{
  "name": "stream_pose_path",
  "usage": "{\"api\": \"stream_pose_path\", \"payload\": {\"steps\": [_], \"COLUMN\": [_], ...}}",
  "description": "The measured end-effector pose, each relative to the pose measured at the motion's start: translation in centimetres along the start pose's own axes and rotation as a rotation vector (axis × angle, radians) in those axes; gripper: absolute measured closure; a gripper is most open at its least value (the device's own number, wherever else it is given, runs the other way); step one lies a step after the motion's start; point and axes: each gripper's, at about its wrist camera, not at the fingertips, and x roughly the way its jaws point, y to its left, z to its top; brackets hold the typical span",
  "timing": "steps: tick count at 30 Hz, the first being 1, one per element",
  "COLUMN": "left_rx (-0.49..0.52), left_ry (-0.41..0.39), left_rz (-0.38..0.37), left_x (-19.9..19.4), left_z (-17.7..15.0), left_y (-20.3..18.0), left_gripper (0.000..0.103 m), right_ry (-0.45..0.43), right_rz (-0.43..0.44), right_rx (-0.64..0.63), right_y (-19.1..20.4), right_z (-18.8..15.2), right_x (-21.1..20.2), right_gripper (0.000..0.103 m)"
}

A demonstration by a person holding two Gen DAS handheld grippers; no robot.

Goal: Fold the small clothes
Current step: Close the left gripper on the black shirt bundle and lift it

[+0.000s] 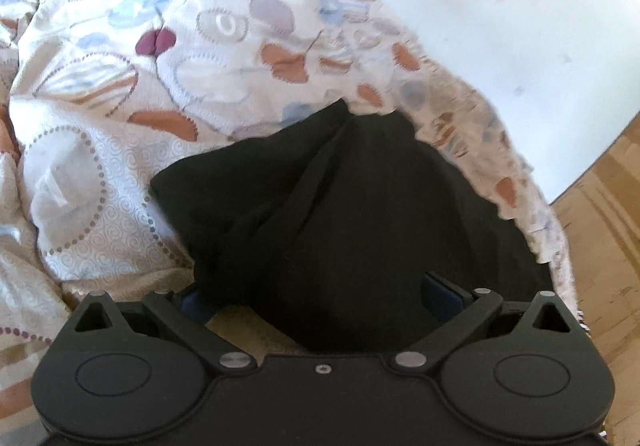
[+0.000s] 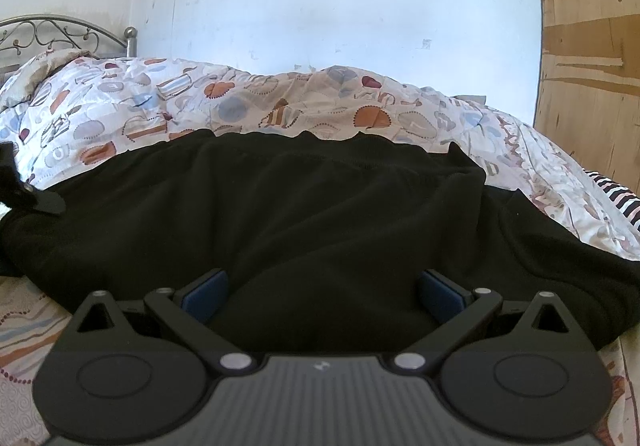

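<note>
The patterned quilt (image 2: pixel 280 102) carries the black garment (image 2: pixel 280 214), spread from nine to three o'clock. Both tongs stand wide: right gripper (image 2: pixel 322 296) and left gripper (image 1: pixel 320 294) straddle its near edge, seemingly ungripped. Next, pinch and fold away.

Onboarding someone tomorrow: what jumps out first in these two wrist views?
The black garment dominates both views, spread over the patterned quilt on the bed. Both tongs stand wide open, left tongs and right tongs, each with black cloth lying between the blue pads; neither is closed on it. Behind, a scuffed white wall and a metal headboard at the far left.
</note>
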Motion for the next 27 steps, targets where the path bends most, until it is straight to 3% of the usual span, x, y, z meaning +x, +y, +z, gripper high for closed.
{"api": "stream_pose_path", "payload": {"steps": [5,10,12,14,22,24,27], "left_rx": [-0.037,-0.122,-0.149,-0.151,-0.149,-0.15,-0.139], "left_ry": [0.003,-0.019,-0.036,-0.053,-0.041,-0.052,-0.061], "left_rz": [0.06,0.13,0.139,0.141,0.14,0.13,0.106], "left_x": [0.7,-0.3,-0.9,-1.3,-1.1,-1.3,-1.9], "left_z": [0.4,0.8,1.0,1.1,1.8,2.1,2.7], "left_y": [-0.5,0.1,0.4,0.5,0.4,0.4,0.4], "left_gripper": [0.005,0.029,0.045,0.053,0.055,0.065,0.07], "right_ry": [0.0,-0.001,-0.002,-0.003,-0.005,-0.005,-0.005], "right_rz": [0.001,0.002,0.003,0.003,0.007,0.006,0.006], "right_rx": [0.001,0.003,0.005,0.006,0.011,0.01,0.011], "right_y": [0.0,0.0,0.0,0.1,0.1,0.0,0.0], "right_z": [0.0,0.0,0.0,0.0,0.0,0.0,0.0], "right_x": [0.0,0.0,-0.1,-0.1,-0.1,-0.1,-0.1], "right_gripper": [0.0,0.0,0.0,0.0,0.0,0.0,0.0]}}
